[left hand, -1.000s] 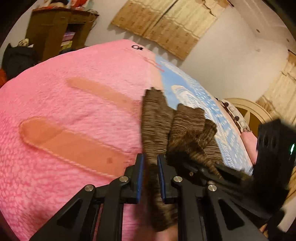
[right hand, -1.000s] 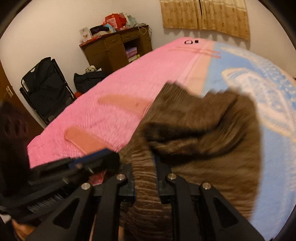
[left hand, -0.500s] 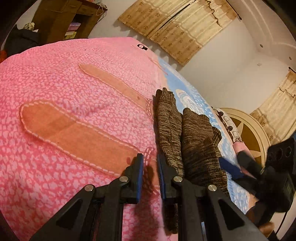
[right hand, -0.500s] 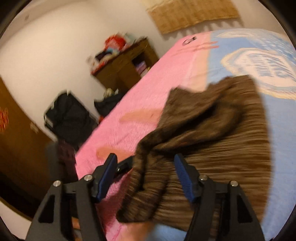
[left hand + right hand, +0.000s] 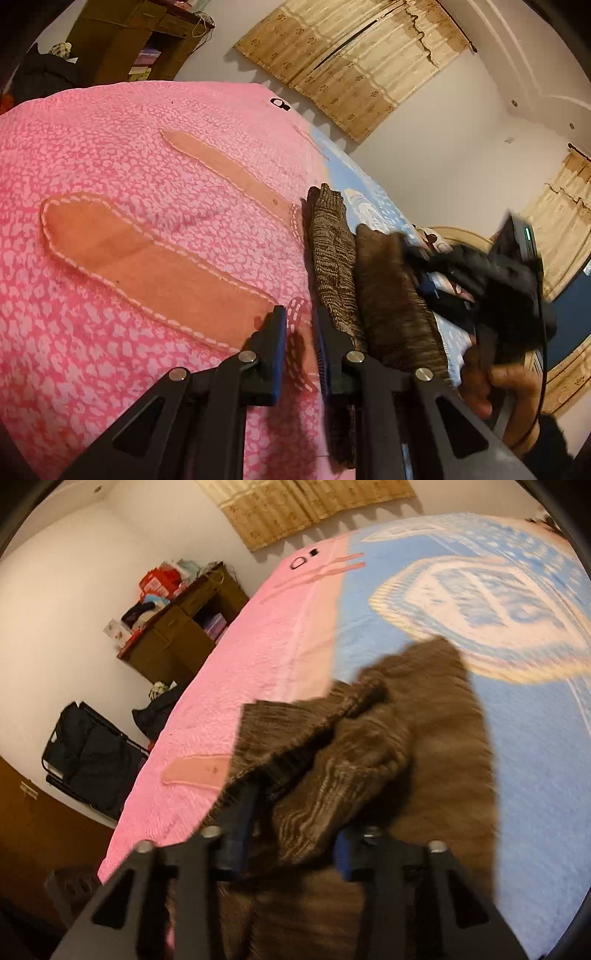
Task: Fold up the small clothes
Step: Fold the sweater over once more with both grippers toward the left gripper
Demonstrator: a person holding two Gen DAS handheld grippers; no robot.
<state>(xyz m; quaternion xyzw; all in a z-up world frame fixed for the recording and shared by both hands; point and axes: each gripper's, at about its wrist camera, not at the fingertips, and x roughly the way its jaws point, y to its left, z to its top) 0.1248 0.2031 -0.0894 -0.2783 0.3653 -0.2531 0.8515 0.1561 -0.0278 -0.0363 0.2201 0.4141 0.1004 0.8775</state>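
A brown knitted garment (image 5: 369,288) lies folded in long strips on the bed, at the seam between the pink and blue blankets. In the left wrist view my left gripper (image 5: 300,334) hovers just left of it, jaws a narrow gap apart and empty, with pink blanket showing between them. My right gripper (image 5: 491,273) shows blurred at the garment's right side. In the right wrist view my right gripper (image 5: 293,821) is open wide, its jaws on either side of a bunched fold of the garment (image 5: 373,760).
The pink blanket (image 5: 122,192) with orange patches covers the left of the bed, the blue patterned blanket (image 5: 517,635) the right. A wooden desk (image 5: 184,627) and a black folded chair (image 5: 88,753) stand beyond the bed's left edge. Curtains hang on the far wall.
Both grippers let go of the garment, which now lies on the bed. The right gripper opened wide and dropped low over the cloth. The left gripper shifted slightly left.
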